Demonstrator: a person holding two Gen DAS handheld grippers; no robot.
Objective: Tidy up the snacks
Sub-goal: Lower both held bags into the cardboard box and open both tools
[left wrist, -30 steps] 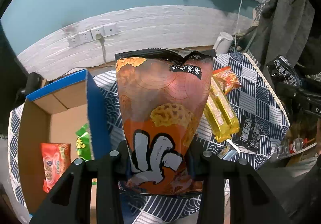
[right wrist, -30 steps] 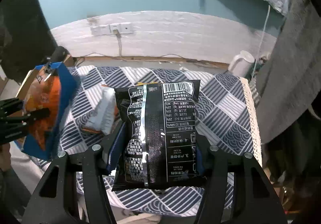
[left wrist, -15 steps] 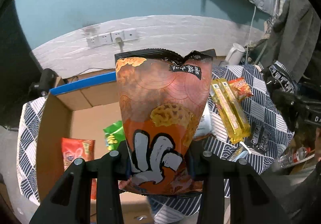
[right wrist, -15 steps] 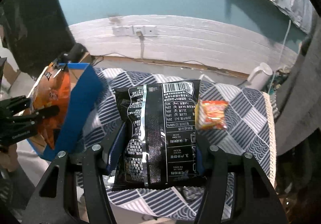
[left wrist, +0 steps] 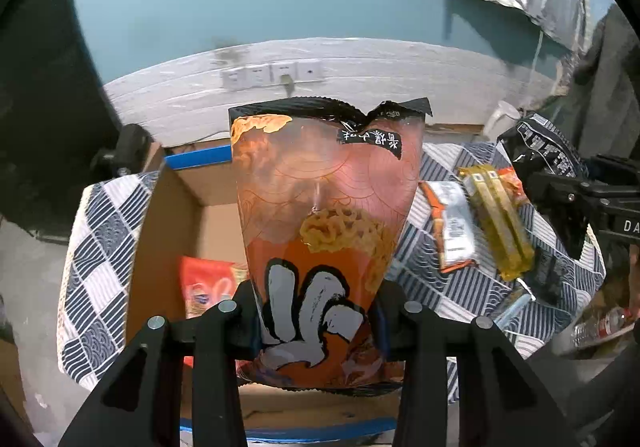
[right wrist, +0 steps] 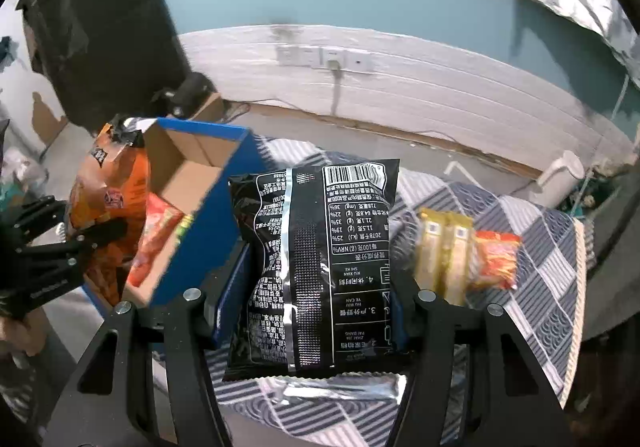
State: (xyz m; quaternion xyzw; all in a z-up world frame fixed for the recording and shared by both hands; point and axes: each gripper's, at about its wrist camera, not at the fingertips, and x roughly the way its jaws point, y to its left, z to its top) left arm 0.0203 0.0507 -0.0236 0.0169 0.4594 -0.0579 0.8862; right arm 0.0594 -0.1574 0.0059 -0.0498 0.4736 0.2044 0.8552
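Note:
My left gripper [left wrist: 316, 323] is shut on the lower part of an upright orange snack bag [left wrist: 324, 223], held above the open cardboard box [left wrist: 160, 247] with blue edges. A red packet [left wrist: 204, 283] lies inside the box. My right gripper [right wrist: 318, 303] is shut on a black snack bag [right wrist: 320, 267], barcode side toward the camera, over the checked tablecloth [right wrist: 532, 307] just right of the box [right wrist: 212, 223]. The right wrist view shows the left gripper [right wrist: 80, 243] with the orange bag [right wrist: 108, 199] at the far left. In the left wrist view the right gripper's body [left wrist: 580, 207] and black bag [left wrist: 540, 151] appear at the right.
On the cloth lie yellow bar packs [right wrist: 440, 255], a small red-orange packet [right wrist: 494, 259] and a silver-and-orange packet [left wrist: 452, 227]. A white kettle [right wrist: 560, 177] stands at the table's far right corner. Wall sockets [right wrist: 324, 57] sit behind. A silver wrapper [right wrist: 340, 387] lies beneath the black bag.
Both grippers have moved left, each with its bag. The box's inside now lies right under the orange bag, and the black bag has come up beside the box's blue wall.

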